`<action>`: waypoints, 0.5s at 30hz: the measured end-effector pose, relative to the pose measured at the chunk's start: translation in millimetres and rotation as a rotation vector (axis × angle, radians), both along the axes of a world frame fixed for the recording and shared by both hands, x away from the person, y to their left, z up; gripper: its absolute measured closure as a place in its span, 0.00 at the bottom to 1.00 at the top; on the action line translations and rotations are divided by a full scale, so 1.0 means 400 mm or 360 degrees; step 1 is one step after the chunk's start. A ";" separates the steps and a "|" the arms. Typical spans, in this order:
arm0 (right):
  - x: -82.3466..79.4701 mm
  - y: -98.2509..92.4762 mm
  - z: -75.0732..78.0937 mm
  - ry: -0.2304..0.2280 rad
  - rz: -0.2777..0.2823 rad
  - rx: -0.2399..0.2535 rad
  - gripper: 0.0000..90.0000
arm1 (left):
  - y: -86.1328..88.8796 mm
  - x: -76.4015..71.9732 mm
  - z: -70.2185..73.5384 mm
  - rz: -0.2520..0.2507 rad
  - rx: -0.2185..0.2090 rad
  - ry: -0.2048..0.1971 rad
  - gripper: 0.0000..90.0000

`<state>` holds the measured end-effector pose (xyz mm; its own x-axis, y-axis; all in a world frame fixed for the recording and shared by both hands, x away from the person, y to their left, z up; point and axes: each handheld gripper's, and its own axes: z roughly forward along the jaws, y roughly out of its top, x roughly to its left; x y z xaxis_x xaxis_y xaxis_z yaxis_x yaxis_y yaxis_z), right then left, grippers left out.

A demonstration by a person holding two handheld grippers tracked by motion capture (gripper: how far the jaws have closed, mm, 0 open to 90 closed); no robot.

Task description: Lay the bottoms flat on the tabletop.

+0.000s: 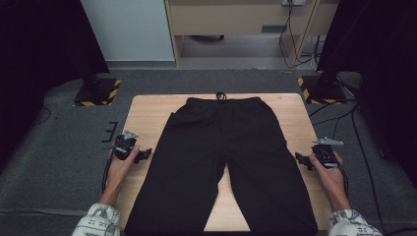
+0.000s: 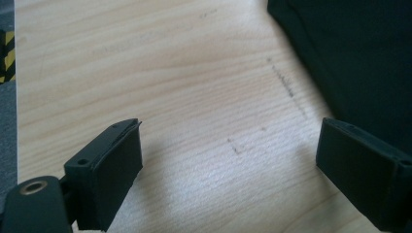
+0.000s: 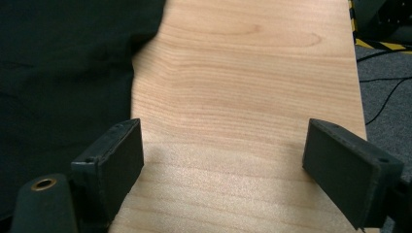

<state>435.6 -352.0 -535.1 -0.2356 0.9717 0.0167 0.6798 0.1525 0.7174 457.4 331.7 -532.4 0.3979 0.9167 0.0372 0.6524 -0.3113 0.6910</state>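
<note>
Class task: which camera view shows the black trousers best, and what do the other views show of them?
The high view: the black trousers lie flat on the table, waistband to legs. The left gripper view catches a dark edge at upper right; the right gripper view shows cloth along its left.

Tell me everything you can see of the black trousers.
The trousers are plain black, of soft matte cloth, and lie spread flat on the wooden table. The waistband is at the far edge, with a drawstring loop showing. The legs run toward the person, parted by a narrow wedge of bare wood, and reach the near edge. Both open grippers flank them, apart from the cloth.
</note>
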 end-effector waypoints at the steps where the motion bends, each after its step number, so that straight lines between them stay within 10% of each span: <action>1: -0.001 0.000 -0.004 -0.0014 -0.0003 -0.0015 0.16 | 0.004 -0.001 -0.003 0.0002 -0.0020 -0.0001 0.08; 15: -0.072 -0.006 -0.007 -0.0031 0.0030 -0.0020 0.15 | 0.011 -0.042 -0.010 0.0036 -0.0056 -0.0018 0.06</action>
